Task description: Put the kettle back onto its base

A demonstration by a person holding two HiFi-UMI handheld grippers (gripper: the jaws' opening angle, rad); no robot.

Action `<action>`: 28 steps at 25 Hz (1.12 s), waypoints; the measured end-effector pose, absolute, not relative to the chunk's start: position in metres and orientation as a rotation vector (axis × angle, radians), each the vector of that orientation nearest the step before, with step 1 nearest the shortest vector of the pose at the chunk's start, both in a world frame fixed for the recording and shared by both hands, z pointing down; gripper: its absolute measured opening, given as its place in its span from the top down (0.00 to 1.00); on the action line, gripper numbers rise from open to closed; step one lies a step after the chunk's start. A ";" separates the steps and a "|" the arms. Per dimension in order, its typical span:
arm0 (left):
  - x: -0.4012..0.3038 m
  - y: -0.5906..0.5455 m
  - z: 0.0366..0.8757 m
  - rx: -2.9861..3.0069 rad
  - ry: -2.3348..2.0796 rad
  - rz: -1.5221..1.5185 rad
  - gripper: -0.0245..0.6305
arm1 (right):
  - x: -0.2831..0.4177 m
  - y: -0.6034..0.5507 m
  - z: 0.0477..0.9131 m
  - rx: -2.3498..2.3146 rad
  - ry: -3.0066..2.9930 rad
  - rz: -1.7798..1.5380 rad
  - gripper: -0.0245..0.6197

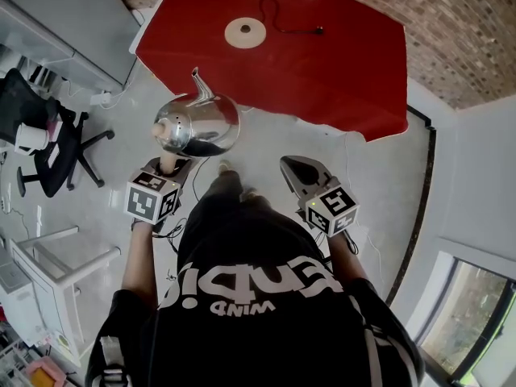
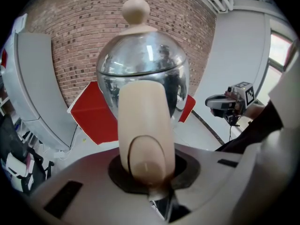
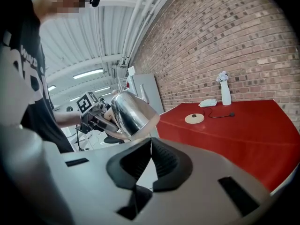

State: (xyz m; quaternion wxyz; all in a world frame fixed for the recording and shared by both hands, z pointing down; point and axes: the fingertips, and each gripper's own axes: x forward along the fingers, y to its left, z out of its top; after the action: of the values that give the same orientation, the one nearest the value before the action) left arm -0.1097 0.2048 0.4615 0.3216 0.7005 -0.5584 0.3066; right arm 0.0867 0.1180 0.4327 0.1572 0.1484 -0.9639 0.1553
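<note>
The left gripper pinched the steel kettle by its handle. The right gripper, jaws pressed together, hung apart beside it.

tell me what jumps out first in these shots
A shiny steel kettle hangs in the air over the grey floor, held by its pale handle in the jaws of the left gripper, short of the table. Beyond it, the bright red table by the brick wall carries the round kettle base with its black cord. The right gripper is beside the kettle, jaws together and empty.
</note>
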 end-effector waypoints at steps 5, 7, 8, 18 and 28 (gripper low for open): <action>-0.115 0.193 0.464 1.840 -1.460 0.807 0.88 | 0.083 0.110 0.438 0.418 -2.748 0.456 0.93; -0.119 0.189 0.464 1.845 -1.460 0.798 0.88 | 0.079 0.106 0.439 0.425 -2.749 0.452 0.93; -0.121 0.186 0.463 1.846 -1.464 0.795 0.88 | 0.078 0.103 0.439 0.431 -2.750 0.450 0.93; -0.140 0.159 0.466 1.865 -1.455 0.791 0.88 | 0.066 0.078 0.441 0.475 -2.742 0.441 0.93; -0.164 0.134 0.471 1.863 -1.432 0.780 0.88 | 0.037 0.058 0.444 0.473 -2.733 0.455 0.93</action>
State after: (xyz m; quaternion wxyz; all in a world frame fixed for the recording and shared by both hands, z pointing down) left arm -0.1638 0.1339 0.4713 0.3267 0.7113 -0.5466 0.2976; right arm 0.0372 0.0580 0.4435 0.1648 0.1660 -0.9590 0.1598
